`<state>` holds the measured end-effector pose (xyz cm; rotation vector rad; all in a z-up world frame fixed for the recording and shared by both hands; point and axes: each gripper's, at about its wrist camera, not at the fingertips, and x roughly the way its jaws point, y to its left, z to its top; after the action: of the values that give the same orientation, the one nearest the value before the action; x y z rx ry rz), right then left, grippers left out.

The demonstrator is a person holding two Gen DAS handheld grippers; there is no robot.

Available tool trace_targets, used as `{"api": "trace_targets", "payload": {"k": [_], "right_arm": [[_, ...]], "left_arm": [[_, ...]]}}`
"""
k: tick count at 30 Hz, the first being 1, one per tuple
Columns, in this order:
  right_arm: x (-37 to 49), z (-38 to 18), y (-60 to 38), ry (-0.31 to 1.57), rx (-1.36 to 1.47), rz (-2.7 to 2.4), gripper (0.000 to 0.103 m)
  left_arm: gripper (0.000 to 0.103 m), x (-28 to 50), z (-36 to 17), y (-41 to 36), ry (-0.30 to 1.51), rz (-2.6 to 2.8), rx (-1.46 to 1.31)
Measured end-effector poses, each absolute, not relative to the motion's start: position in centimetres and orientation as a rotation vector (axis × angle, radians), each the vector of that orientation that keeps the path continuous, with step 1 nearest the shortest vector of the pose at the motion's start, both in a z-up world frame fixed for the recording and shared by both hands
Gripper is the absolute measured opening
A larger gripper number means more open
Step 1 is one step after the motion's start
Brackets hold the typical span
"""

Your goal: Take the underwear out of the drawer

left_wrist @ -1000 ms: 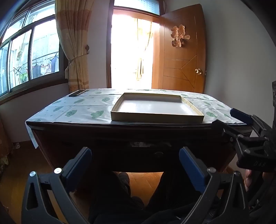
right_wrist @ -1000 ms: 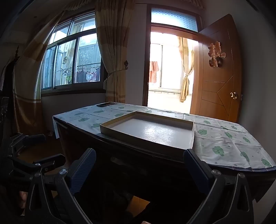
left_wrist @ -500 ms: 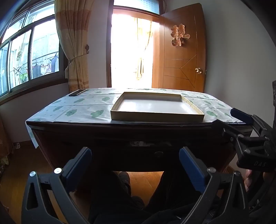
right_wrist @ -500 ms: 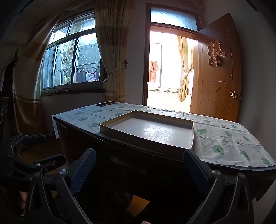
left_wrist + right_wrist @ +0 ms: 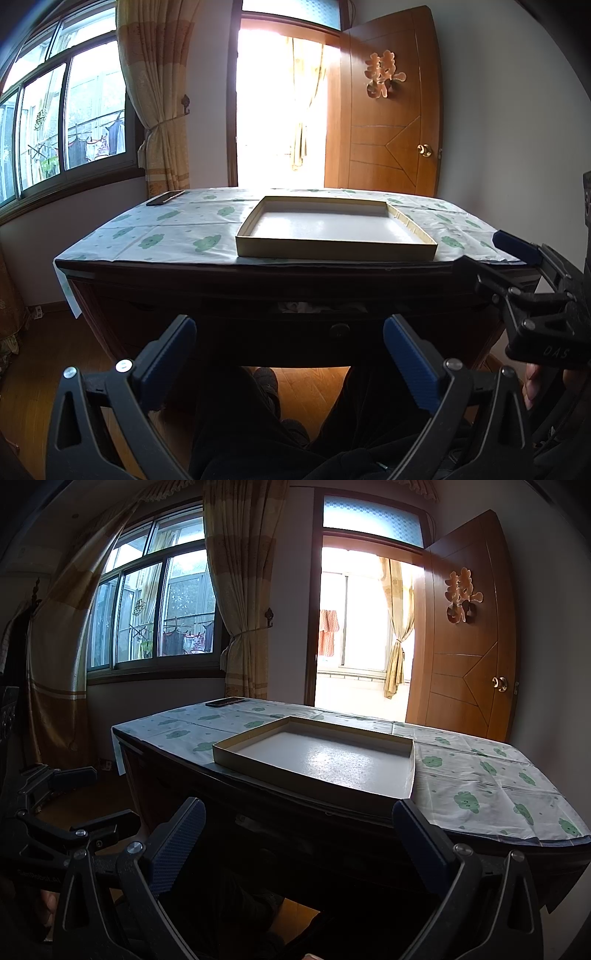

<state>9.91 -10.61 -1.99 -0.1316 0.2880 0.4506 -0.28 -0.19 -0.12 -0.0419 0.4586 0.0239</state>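
Low down, held the left gripper point(image 5: 288, 325) in front of the table point(image 5: 147, 275), at 6 o'clock in its own view, fingers point(image 5: 168, 354) spread wide and gripping nothing. Held the right gripper point(image 5: 299, 806) likewise, blue pads point(image 5: 177, 845) far apart and empty. Caught the right gripper again in the left view at 3 o'clock point(image 5: 517, 266), also parted, with part of a hand point(image 5: 532, 384) behind it. Caught the left gripper in the right view at 8 o'clock point(image 5: 74, 797).

Found the drawer point(image 5: 288, 336) under the table's front edge, straight ahead of the left gripper, its knob point(image 5: 340, 330) between the two fingertips but well beyond them. Saw a narrow gap above the drawer front, with pale cloth point(image 5: 295, 305) showing in it; could not tell whether that was the underwear. Touched neither drawer nor cloth with either gripper. Made out nothing of the drawer in the right view, too dark there.

Saw a shallow tray point(image 5: 332, 254) on the printed tablecloth point(image 5: 177, 236), near the front edge. Noted a phone point(image 5: 164, 198) at the far corner, toward 10 o'clock. Saw dark-clad legs point(image 5: 236, 424) under the table at 6 o'clock. Beyond the table, toward 1 o'clock, noted a wooden door point(image 5: 388, 155) standing open.
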Motion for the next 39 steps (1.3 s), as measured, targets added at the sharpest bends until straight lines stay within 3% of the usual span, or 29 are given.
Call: {"api": "trace_targets", "payload": {"k": [39], "right_arm": [[9.86, -2.44, -10.64, 0.291, -0.146, 0.445, 0.102]], "left_arm": [[0.103, 0.0, -0.76, -0.79, 0.468, 0.016, -0.03]]}}
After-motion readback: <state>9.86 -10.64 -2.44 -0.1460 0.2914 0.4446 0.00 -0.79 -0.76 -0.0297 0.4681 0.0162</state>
